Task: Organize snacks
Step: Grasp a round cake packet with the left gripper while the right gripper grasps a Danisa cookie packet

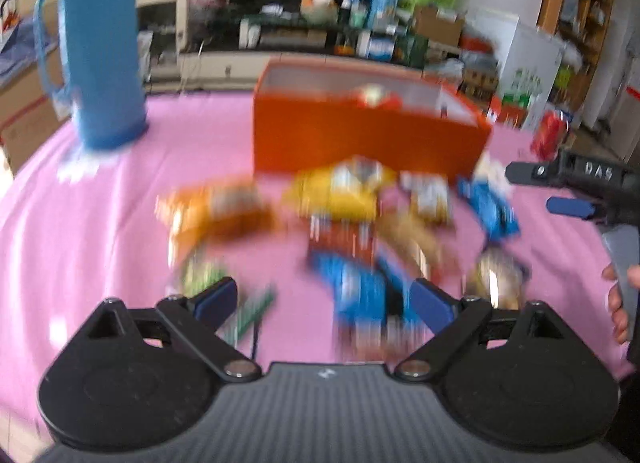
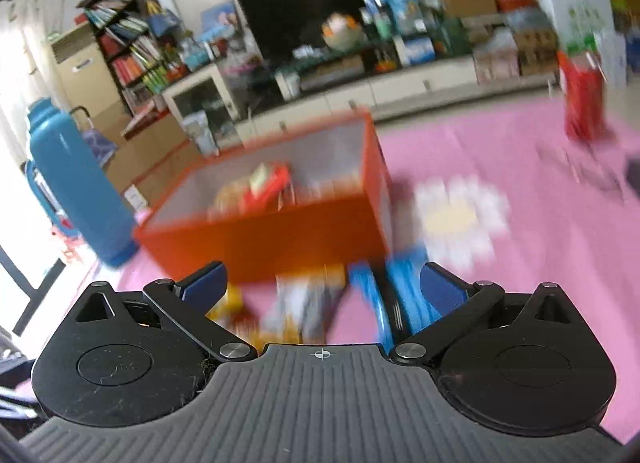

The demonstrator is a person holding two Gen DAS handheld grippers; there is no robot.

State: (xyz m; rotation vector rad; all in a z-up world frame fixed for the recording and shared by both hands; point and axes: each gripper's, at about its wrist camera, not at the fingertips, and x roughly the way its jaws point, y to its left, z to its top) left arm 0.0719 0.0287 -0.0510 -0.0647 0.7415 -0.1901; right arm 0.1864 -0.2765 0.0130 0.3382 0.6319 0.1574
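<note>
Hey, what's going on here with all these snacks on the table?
A person holding two grippers is sorting snack packets into an orange box on a pink tablecloth. A few snacks already sit in the box; most still lie in front of it. Both the left gripper and right gripper are open and empty. A blue thermos stands nearby.

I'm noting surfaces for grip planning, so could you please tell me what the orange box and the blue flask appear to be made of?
The orange box looks like matte cardboard: thin flat walls and a pale grey inside, though blur leaves this open. The blue flask looks like smooth moulded plastic, with a soft sheen and a handle of the same colour.
</note>
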